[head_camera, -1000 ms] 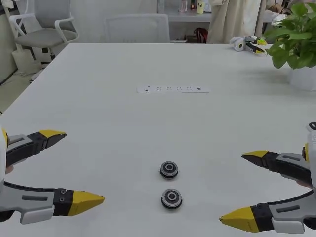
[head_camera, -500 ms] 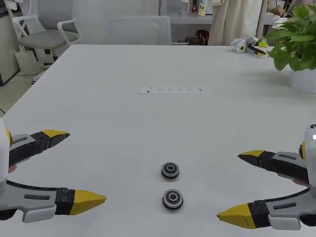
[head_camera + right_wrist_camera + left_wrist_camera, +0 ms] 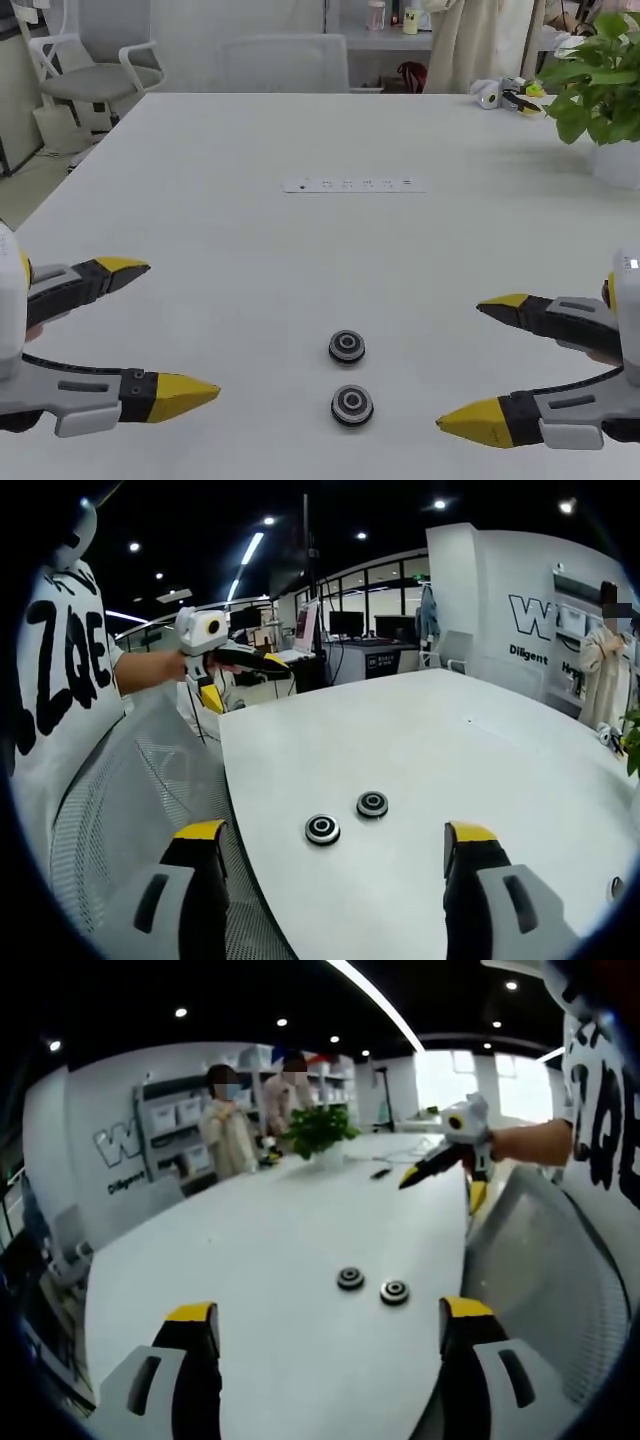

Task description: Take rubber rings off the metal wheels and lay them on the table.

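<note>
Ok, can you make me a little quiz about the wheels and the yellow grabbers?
1. Pick one: how many metal wheels lie on the table? A) one B) two C) four
2. True or false: the left gripper and the right gripper both have their jaws open and touch no wheel.
3. Short answer: what green thing stands at the far right of the table?

Key: 1. B. 2. True. 3. A potted plant.
</note>
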Action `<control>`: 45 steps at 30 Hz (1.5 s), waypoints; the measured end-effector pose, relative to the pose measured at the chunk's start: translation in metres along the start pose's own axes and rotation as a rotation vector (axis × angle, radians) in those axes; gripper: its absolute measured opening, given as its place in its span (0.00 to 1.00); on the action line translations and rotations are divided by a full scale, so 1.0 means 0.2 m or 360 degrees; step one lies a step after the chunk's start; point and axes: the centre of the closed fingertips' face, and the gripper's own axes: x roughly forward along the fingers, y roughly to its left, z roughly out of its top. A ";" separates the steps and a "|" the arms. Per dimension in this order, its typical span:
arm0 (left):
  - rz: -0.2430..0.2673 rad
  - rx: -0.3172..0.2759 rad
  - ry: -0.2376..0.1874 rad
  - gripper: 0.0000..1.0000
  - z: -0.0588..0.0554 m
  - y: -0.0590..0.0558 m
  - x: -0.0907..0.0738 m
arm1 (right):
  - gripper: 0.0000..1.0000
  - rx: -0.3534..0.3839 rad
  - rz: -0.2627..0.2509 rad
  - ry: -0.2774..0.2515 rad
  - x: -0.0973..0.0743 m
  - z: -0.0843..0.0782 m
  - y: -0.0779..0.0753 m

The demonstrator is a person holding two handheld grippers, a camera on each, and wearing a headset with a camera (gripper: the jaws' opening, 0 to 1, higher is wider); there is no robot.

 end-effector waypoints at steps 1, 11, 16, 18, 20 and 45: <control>-0.0001 0.0002 0.0000 0.92 0.00 0.00 0.00 | 0.85 -0.0002 0.0002 -0.0002 0.00 0.00 0.00; -0.0013 0.0027 0.0001 0.89 0.03 0.03 0.04 | 0.81 -0.0017 0.0025 -0.0015 0.02 0.04 -0.01; -0.0022 0.0036 -0.0004 0.88 0.05 0.04 0.05 | 0.79 -0.0029 0.0041 -0.0015 0.03 0.05 -0.02; -0.0027 0.0043 -0.0006 0.87 0.05 0.05 0.06 | 0.79 -0.0035 0.0044 -0.0010 0.03 0.05 -0.02; -0.0030 0.0052 -0.0007 0.87 0.05 0.05 0.06 | 0.78 -0.0039 0.0043 -0.0010 0.04 0.06 -0.03; -0.0142 0.0099 -0.0008 0.82 0.10 0.04 0.19 | 0.69 -0.0070 0.0086 -0.0011 0.07 0.06 -0.07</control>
